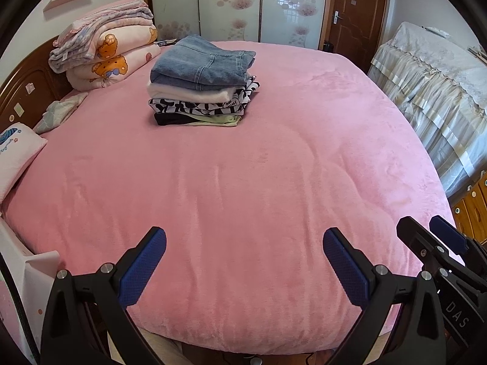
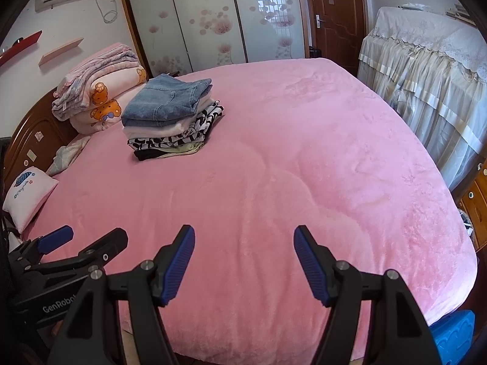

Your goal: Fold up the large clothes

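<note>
1. Left tool (image 1: 245,243) sits with its blue pads spread wide, nothing between them, just hanging over the near edge of the bed (image 1: 274,167).
2. Right tool (image 2: 244,240) is the same deal: pads well apart, empty, angled down at the pink blanket. It's right next to the left one, and each shows up at the edge of the other's view.
3. Stack of folded clothes (image 1: 202,83) is well ahead of both tools and a bit off to the left, sitting on the pink blanket toward the far side of the bed. Neither tool is anywhere near touching it.
4. Top of the stack is folded jeans (image 2: 166,99), then something white, then a black-and-white print, then a pale green piece and a black piece at the bottom.
5. Further left past the stack, up against the wooden headboard (image 2: 36,133), there's a pile of folded quilts (image 1: 106,48) with cartoon bears on them.
6. Small white pillow (image 2: 29,194) lies off to the left of the tools at the bed's edge.
7. Off to the right of the tools there's furniture under a lace cover (image 2: 426,70), and straight ahead past the bed are sliding wardrobe doors (image 1: 231,3).
</note>
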`<state>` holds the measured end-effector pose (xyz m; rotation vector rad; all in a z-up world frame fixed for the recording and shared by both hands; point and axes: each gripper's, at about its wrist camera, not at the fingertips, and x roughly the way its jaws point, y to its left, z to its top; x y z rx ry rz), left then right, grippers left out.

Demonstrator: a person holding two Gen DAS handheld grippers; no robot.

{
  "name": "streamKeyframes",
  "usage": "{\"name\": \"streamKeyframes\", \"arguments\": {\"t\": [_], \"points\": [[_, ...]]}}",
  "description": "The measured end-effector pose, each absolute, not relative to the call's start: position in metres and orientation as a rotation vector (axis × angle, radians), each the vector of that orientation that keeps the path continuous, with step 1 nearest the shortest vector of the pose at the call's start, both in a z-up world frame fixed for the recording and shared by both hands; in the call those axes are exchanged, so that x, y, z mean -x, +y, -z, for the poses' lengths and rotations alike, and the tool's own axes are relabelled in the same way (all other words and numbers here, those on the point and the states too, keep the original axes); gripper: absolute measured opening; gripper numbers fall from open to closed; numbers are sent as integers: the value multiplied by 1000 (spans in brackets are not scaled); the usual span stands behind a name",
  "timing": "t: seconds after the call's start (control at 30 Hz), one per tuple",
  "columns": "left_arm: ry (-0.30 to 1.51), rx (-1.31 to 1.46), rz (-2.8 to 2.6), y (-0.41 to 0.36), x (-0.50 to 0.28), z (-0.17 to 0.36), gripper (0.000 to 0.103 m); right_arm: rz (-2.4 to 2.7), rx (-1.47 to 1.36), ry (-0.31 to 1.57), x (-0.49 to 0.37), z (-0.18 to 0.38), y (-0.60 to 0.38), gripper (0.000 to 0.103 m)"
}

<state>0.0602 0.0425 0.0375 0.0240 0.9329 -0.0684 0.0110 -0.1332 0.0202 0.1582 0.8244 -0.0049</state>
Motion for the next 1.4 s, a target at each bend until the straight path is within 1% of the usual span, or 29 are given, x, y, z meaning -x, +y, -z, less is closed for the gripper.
{"name": "streamKeyframes", "arguments": {"t": [1.4], "points": [[963,-25,41,44,-60,-40,102,0,-152,816,-9,-24,-133,68]]}}
